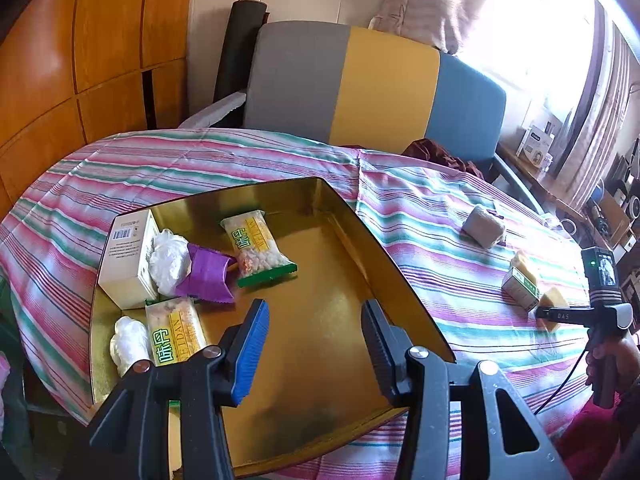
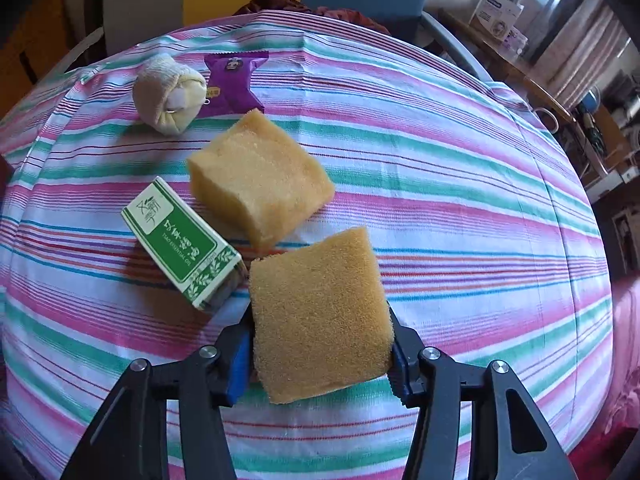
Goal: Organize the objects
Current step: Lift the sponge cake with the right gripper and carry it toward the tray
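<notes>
My left gripper (image 1: 316,308) hangs open over the bare middle of a gold tray (image 1: 320,272), with nothing between its fingers. At the tray's left end lie a white box (image 1: 126,256), white wads (image 1: 168,264), a purple packet (image 1: 206,278) and two snack packets (image 1: 256,248). My right gripper (image 2: 320,320) points steeply down at the striped cloth, and both its pads press on a yellow sponge (image 2: 320,312). Just beyond it lie a second sponge (image 2: 260,184), a green and white box (image 2: 184,240), a rolled cloth bundle (image 2: 168,92) and another purple packet (image 2: 234,84).
A grey, yellow and blue sofa back (image 1: 360,92) stands behind the table, with a wooden wardrobe (image 1: 80,60) at the left. A side table with boxes (image 2: 496,12) stands at the right. A hand (image 1: 612,360) holds the right gripper's handle.
</notes>
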A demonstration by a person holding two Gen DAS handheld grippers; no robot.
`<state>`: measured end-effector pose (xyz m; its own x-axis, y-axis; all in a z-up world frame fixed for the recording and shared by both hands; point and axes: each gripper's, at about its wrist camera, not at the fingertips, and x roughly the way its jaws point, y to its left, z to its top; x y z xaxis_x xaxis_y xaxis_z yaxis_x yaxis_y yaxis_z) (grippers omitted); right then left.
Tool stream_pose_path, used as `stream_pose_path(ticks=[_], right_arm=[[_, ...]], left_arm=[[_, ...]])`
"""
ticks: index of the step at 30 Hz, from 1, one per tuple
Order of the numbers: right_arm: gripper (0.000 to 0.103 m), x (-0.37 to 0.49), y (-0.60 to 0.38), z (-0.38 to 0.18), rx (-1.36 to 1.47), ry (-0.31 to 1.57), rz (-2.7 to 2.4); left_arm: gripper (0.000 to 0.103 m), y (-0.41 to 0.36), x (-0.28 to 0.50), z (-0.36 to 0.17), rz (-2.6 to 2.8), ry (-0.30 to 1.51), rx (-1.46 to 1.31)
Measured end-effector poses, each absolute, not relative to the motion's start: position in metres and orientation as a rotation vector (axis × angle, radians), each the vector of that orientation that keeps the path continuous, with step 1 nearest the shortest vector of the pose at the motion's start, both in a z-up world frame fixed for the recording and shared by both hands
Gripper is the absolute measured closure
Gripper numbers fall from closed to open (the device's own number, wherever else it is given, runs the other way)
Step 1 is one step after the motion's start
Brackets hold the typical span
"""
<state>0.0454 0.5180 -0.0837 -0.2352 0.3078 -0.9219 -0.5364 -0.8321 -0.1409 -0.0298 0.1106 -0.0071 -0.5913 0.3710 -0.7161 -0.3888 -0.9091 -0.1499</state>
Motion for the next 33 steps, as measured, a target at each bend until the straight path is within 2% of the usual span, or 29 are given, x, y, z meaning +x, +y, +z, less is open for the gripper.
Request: stream_pose_path(ticks=[11, 23, 33], right_arm=[[0.048, 0.050, 0.475, -0.026, -1.328, 0.356, 2.315], [0.047, -0.053, 0.316, 0.015, -1.350, 0.215, 2.738], [0.045, -0.153, 0.221, 0.008, -1.443, 0.050, 2.900]], left_arm=[[0.055, 0.100, -0.032, -0.010, 2.472, -0.003, -1.118], [0.055, 0.060, -0.042, -0.002, 2.546, -0.115, -1.103], [0.055, 0.023, -0.057, -0.010, 2.604, -0.197, -1.161]])
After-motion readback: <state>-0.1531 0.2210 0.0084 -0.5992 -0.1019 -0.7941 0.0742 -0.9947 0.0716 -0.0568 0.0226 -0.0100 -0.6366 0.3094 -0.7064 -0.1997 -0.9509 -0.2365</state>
